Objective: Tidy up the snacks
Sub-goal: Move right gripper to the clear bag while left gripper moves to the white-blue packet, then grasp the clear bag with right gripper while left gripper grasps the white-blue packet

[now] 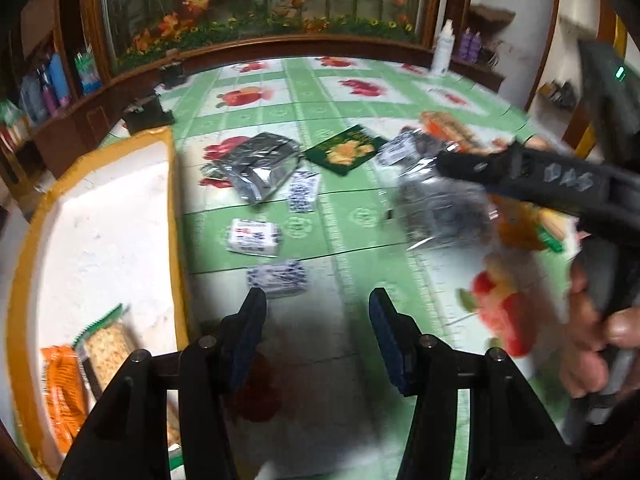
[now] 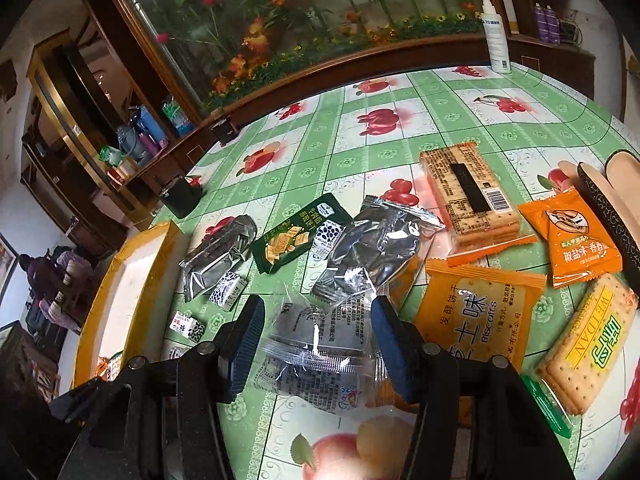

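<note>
Snack packets lie scattered on a green fruit-print tablecloth [image 2: 400,148]. My right gripper [image 2: 318,332] is open, its jaws on either side of a clear packet of dark snacks [image 2: 320,344] on the table. Behind it lies a silver packet [image 2: 372,248], a green cracker packet [image 2: 296,236] and orange biscuit packs [image 2: 476,312]. My left gripper [image 1: 318,320] is open and empty above the table near small white-and-blue sweets [image 1: 276,278]. The white box with yellow rim [image 1: 100,232] at left holds an orange packet [image 1: 64,392] and a cracker packet [image 1: 108,352]. The right gripper's body [image 1: 540,184] shows in the left wrist view.
A white spray bottle [image 2: 494,36] stands at the table's far edge by a wooden-framed flower display [image 2: 320,20]. Dark small boxes [image 2: 180,196] sit at the far left table edge. A WEIDAN cracker pack [image 2: 588,340] and a dark sleeve [image 2: 612,208] lie at right.
</note>
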Demonstrator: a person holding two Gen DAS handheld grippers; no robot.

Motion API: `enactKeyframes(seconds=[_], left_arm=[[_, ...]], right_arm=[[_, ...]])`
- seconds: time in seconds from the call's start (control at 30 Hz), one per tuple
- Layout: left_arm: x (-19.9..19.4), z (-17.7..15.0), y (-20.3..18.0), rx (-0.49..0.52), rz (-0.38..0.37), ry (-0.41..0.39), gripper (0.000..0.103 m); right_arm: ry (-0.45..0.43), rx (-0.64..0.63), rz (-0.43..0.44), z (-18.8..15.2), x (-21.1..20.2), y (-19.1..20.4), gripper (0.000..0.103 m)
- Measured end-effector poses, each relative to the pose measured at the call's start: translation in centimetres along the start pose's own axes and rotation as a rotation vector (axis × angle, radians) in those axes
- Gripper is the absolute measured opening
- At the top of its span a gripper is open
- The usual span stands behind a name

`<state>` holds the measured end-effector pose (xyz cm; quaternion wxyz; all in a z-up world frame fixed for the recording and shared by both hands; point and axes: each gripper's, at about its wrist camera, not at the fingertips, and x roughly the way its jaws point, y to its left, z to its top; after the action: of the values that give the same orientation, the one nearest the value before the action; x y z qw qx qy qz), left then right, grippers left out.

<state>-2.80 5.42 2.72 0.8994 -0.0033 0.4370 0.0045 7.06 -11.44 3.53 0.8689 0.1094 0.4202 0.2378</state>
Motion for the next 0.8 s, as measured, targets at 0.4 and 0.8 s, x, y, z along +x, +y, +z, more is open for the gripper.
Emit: enactKeyframes(seconds=[0.4, 0.8], left_arm=[[1.9, 1.7, 0.2, -0.053, 0.033, 0.051, 0.065], [2.6, 1.2, -0.5, -0.029, 0.052, 0.068, 0.046]], right_arm=[[-0.004, -0.073, -0.08, 1.2, 1.5, 1.1, 0.06], [0.139, 0.023, 0.175, 0.7, 0.9, -1.1, 0.062]])
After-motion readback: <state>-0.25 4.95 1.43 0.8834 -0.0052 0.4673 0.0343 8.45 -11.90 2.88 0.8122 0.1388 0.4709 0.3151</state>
